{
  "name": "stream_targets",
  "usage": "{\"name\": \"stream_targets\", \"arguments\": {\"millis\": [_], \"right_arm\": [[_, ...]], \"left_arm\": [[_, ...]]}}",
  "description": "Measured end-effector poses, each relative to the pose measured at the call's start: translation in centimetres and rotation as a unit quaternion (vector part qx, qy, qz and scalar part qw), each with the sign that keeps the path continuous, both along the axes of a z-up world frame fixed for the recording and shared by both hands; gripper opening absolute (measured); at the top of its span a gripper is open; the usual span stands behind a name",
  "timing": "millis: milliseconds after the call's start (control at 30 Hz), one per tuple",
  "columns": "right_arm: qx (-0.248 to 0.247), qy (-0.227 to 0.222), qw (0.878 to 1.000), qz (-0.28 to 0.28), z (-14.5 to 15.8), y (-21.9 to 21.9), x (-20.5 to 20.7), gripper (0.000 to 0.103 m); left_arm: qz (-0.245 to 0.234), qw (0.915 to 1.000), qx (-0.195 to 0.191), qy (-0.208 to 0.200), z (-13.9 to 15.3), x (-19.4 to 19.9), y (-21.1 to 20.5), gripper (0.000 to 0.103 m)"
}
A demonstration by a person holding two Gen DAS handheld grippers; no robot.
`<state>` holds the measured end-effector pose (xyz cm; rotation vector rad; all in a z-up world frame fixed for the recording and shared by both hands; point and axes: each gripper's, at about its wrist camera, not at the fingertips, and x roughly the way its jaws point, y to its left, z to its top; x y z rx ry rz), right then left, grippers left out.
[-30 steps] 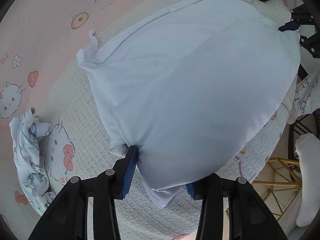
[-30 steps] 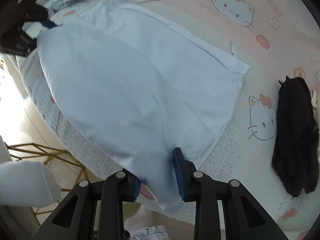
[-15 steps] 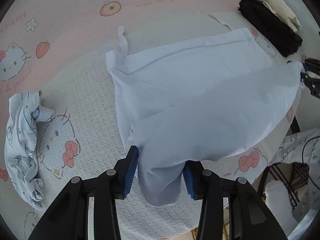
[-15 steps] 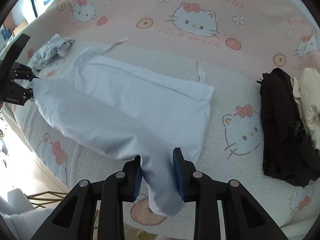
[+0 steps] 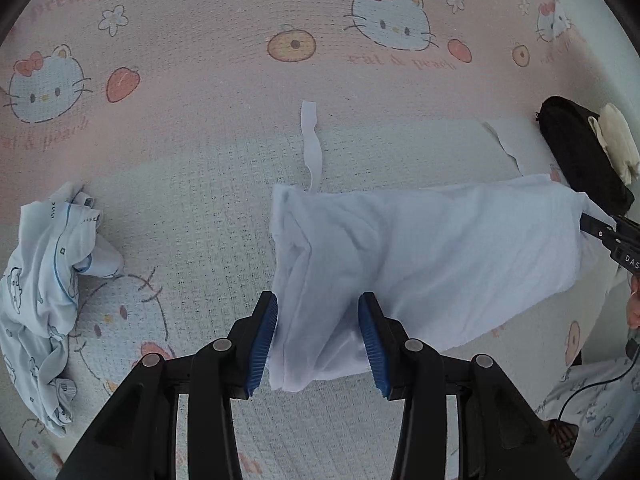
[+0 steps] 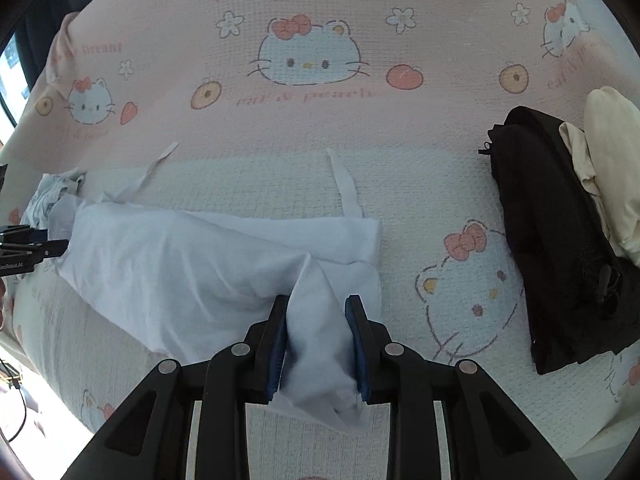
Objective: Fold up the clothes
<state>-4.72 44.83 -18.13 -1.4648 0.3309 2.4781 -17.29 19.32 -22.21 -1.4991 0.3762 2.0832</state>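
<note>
A pale blue-white garment [image 5: 432, 248] [image 6: 192, 264] with two thin straps lies doubled over on the bed's patterned cover. My left gripper [image 5: 318, 320] is shut on a bunched corner at its left end. My right gripper [image 6: 317, 322] is shut on the bunched corner at its right end. The cloth hangs in a fold between the blue pads [image 5: 262, 332] [image 6: 354, 332] of each. Each gripper shows at the edge of the other's view, the right gripper [image 5: 612, 236] far right, the left gripper [image 6: 28, 244] far left.
A crumpled printed light-blue garment [image 5: 44, 280] lies left of the white one. A black garment [image 6: 560, 240] with a cream one [image 6: 612, 168] on it lies at the right. The bed's near edge and the floor show bottom left in the right wrist view.
Both grippers carried the held edge away from the bed's near side toward the strapped edge, so the billowing cloth has come down folded over itself. Both views rolled.
</note>
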Motion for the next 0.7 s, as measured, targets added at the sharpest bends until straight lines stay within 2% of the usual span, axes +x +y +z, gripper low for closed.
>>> {"name": "stream_targets", "arguments": {"millis": [167, 233, 333, 467, 500, 567, 633, 667, 700], "right_arm": [[0.019, -0.019, 1.0, -0.014, -1.1, 0.7, -3.0, 0.027], [0.022, -0.031, 0.999, -0.023, -1.8, 1.3, -4.1, 0.027], [0.019, -0.045, 0.998, -0.048, -3.2, 2.5, -5.2, 0.027], [0.062, -0.057, 0.992, -0.096, -4.3, 3.8, -5.8, 0.027], [0.06, -0.057, 0.99, -0.112, -4.2, 4.3, -5.7, 0.03], [0.033, -0.044, 0.989, -0.14, -3.5, 5.5, -5.1, 0.03], [-0.017, -0.011, 0.988, -0.152, -2.2, 6.5, -3.9, 0.031], [-0.038, 0.005, 0.988, -0.15, -1.4, 6.7, -3.3, 0.033], [-0.05, 0.017, 0.989, -0.14, -0.6, 6.7, -2.8, 0.043]], "left_arm": [[0.021, 0.9998, 0.003, -0.002, -1.0, -1.8, 0.4, 0.039], [0.033, 0.9993, 0.003, -0.018, -1.8, -2.3, 0.6, 0.039], [0.043, 0.9987, 0.006, -0.028, -2.7, -0.5, -0.2, 0.039], [0.058, 0.9974, 0.029, -0.031, -2.7, 1.0, -1.0, 0.039], [0.065, 0.9966, 0.037, -0.035, -2.6, 1.4, -1.5, 0.039], [0.064, 0.9942, 0.076, -0.042, -1.5, 1.3, -2.7, 0.039], [0.063, 0.9902, 0.115, -0.049, -0.4, 1.2, -4.0, 0.04], [0.066, 0.9888, 0.121, -0.056, 0.0, 0.8, -4.5, 0.041], [0.07, 0.9874, 0.127, -0.063, 0.4, 0.5, -5.1, 0.042]]}}
